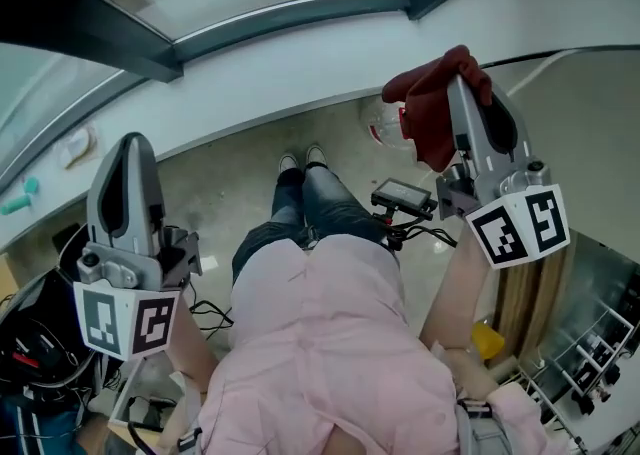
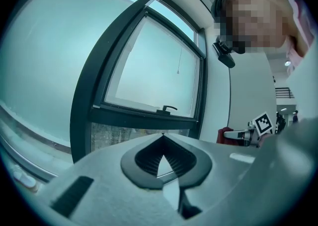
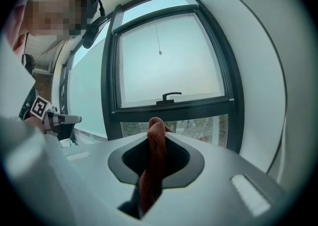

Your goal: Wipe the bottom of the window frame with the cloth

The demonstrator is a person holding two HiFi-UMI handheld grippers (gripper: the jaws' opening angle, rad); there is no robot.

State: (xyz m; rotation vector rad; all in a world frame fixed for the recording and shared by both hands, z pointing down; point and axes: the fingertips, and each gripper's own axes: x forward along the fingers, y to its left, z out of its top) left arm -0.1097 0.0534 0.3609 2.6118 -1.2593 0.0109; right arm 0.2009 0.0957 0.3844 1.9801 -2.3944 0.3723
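Pink top (image 1: 330, 343), blue jeans (image 1: 305, 208); grey left gripper (image 1: 133, 143) and right gripper (image 1: 462, 88), black-and-white marker cubes (image 1: 128, 321).

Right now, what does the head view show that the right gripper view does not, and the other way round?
Only the head view shows the person's shoes and the floor. Only the right gripper view shows the window handle and the pull cord. Both show the red cloth shut between the right gripper's fingers, and the dark window frame.

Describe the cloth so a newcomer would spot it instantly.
Start at the dark-framed window; in front of it the right hand-held gripper is held up. Pinched between its jaws is the cloth: dark red and crumpled, unlike the smooth grey gripper around it.
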